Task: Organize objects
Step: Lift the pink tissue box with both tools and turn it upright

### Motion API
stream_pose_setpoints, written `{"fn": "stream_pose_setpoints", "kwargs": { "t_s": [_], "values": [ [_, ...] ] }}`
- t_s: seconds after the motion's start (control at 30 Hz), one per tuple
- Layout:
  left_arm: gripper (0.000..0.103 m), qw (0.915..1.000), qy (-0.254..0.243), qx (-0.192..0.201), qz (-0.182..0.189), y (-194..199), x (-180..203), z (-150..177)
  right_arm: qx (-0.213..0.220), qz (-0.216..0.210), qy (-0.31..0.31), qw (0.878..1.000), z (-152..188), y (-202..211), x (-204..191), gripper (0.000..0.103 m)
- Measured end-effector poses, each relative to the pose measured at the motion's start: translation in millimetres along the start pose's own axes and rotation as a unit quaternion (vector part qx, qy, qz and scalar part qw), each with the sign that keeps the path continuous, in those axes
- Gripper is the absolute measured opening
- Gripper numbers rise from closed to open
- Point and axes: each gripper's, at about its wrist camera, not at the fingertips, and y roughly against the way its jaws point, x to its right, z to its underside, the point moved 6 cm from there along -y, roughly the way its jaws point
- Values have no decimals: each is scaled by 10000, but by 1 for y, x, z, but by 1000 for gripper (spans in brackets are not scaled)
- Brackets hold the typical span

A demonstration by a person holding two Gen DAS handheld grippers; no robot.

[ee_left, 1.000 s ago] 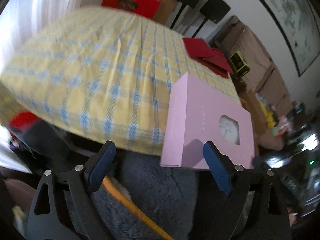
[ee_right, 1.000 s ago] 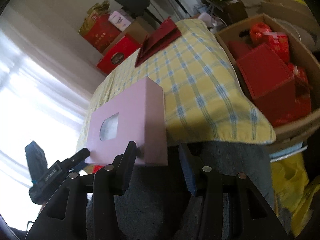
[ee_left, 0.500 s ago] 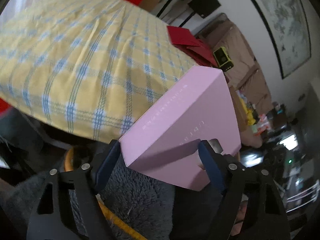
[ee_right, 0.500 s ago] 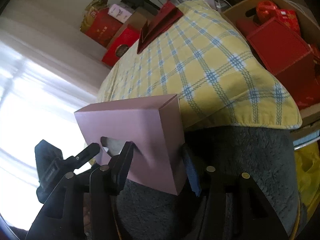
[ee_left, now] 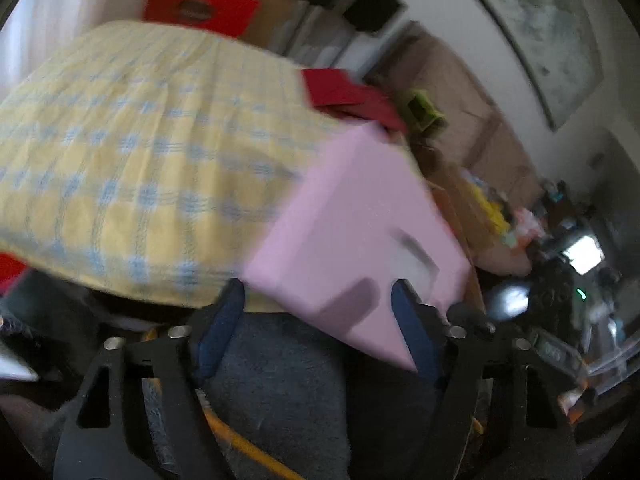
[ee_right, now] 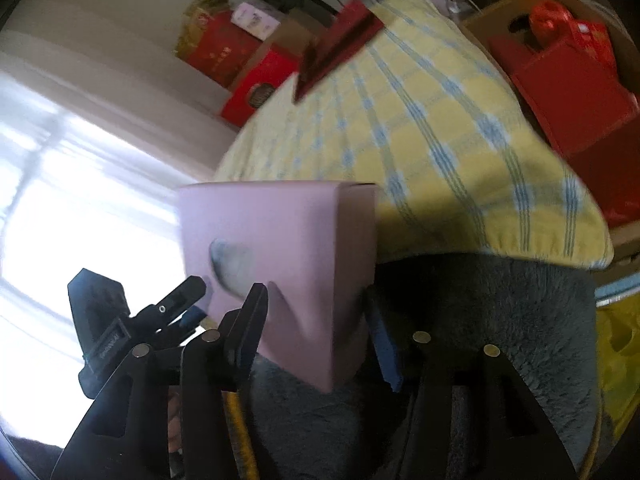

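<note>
1. Pink box [ee_right: 296, 272] is held off the surface, lower centre of the right wrist view, in front of the near edge of the yellow checked cloth [ee_right: 420, 128]. Cut-out window faces left in that frame.
2. Right gripper [ee_right: 316, 320]: clamped on the pink box, one finger on the window face, the other on the opposite side. Looks like it carries the box.
3. Left gripper [ee_left: 320, 320]: jaws have just been closing, with the box's lower corner between them. Right-hand pad sits on or just at the box face; left-hand pad looks apart from it, though the frame is blurred. So not a grip yet.
4. Left gripper also shows at lower left of the right wrist view, just beside the window face.
5. Step in hand, my read: hand-over or two-gripper regrip before setting the box down.
6. To do it well:
   - keep the right clamp on until both left pads are seated flat on opposite faces
   - bite on card, not over the window
   - squeeze lightly, thin carton will dent
   - level the box before it goes onto the cloth, clear of the red folders [ee_left: 344, 92] at upper centre of the left wrist view.
</note>
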Motion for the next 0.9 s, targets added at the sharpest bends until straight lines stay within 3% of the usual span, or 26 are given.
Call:
{"fn": "stream_pose_setpoints", "kwargs": {
  "t_s": [0.03, 0.07, 0.1, 0.13, 0.2, 0.23, 0.3, 0.43, 0.5, 0.63, 0.7, 0.77, 0.9],
  "values": [
    [46, 9993, -18, -239, 300, -5, 9, 3, 1, -179, 32, 9998, -4, 2, -5, 37],
    [46, 9985, -69, -388, 376, -10, 17, 6, -61, -558, -6, 9984, -7, 3, -11, 34],
    [46, 9990, -175, -362, 193, -12, 21, 9, -114, -888, -83, 9959, -11, 2, -17, 34],
    [48, 9991, -289, -300, -69, -15, 23, 11, -117, -960, -100, 9953, -15, 0, -22, 34],
    [54, 9992, -209, -308, -117, -20, 18, 11, -56, -495, 53, 9987, -22, -7, -24, 37],
    [54, 9993, 68, -371, 8, -21, 10, 9, -46, -173, 76, 9998, -23, -10, -20, 37],
    [54, 9986, 423, -317, 89, -17, -4, 7, -75, -25, -53, 10000, -21, -16, -10, 42],
    [59, 9967, 791, -139, 63, -12, -30, 0, -76, -326, -511, 9981, -10, -17, 9, 57],
    [62, 9948, 989, -148, 212, -15, -35, 0, -76, -422, -619, 9972, -9, -19, 13, 58],
    [63, 9936, 1035, -219, 402, -23, -34, -1, -118, -656, -673, 9955, -13, -29, 8, 58],
    [63, 9935, 987, -302, 474, -29, -29, 1, -179, -859, -721, 9935, -13, -35, 4, 50],
    [63, 9933, 908, -419, 579, -35, -22, 3, -282, -1103, -795, 9903, -13, -42, 1, 49],
    [65, 9948, 802, -392, 499, -33, -14, 7, -332, -1092, -755, 9906, -9, -37, -6, 48]
  ]
}}
